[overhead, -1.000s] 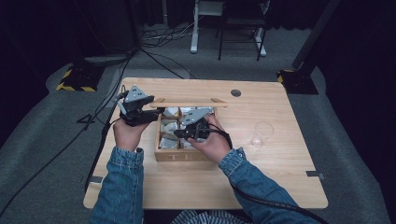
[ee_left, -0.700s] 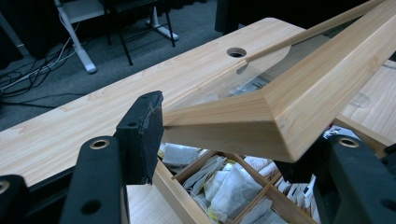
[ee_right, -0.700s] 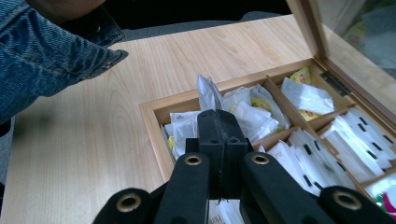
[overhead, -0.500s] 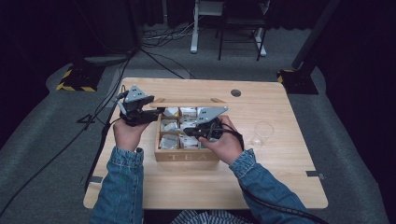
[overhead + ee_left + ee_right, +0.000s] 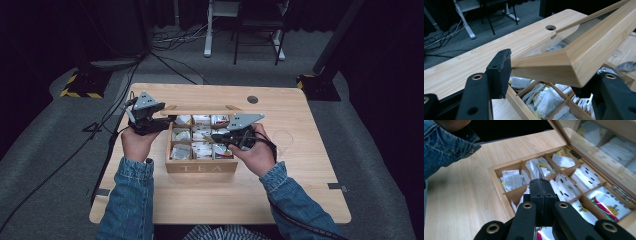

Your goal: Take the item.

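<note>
Dark room, pale wooden bench point(image 5: 300, 190) — left gripper point(image 5: 150, 120) has its jaws clamped on the tea box point(image 5: 200, 167) lid point(image 5: 574, 57); right gripper point(image 5: 540, 185), jaws pressed together, pinches a tea bag point(image 5: 535, 170).

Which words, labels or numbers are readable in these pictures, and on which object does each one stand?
"TEA" stands on the front wall of the wooden compartment box on the table, seen in the high view.
The printing on the colourful sachets and white tea bags inside the box is too small and blurred to read.
No other readable text or numbers.
</note>
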The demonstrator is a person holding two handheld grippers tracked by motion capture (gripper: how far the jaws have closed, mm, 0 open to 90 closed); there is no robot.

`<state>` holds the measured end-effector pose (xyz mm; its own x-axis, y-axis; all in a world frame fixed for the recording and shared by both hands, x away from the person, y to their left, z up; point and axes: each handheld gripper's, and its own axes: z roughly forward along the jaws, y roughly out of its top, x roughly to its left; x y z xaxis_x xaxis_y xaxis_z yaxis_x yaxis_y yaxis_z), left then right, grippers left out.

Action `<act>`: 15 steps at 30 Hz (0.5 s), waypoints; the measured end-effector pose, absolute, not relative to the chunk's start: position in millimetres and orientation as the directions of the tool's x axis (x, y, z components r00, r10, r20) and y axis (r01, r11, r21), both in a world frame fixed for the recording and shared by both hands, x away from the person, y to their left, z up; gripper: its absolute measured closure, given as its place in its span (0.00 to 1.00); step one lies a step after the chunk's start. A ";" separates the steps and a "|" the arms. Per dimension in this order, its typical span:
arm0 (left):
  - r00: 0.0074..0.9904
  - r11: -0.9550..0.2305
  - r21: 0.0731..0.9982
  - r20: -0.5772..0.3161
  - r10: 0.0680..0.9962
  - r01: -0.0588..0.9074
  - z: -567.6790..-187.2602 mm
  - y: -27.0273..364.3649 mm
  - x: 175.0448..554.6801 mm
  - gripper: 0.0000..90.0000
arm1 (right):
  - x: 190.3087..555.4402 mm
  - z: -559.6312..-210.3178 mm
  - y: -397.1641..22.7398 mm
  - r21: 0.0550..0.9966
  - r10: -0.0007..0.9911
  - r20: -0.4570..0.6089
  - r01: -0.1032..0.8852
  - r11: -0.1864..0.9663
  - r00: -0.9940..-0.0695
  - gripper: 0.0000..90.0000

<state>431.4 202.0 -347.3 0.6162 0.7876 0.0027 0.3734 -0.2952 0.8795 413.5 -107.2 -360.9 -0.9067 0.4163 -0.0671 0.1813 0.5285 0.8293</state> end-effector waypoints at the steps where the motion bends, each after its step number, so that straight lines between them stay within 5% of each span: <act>1: 0.616 -0.296 0.879 0.004 0.788 0.374 -347.5 201.9 431.5 0.46 | 413.3 -360.3 -109.9 0.831 0.422 -0.066 0.185 0.524 -0.904 1.00; 15: 0.623 -0.295 0.878 -0.005 0.782 0.377 -347.4 203.0 433.0 0.45 | 412.8 -350.9 -150.8 0.846 0.507 -0.076 0.213 0.488 -0.859 1.00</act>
<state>433.0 203.0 -347.4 0.6232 0.7820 -0.0047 0.3768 -0.2949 0.8781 412.8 -150.8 -350.9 -0.8586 0.5070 -0.0761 0.2133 0.4883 0.8462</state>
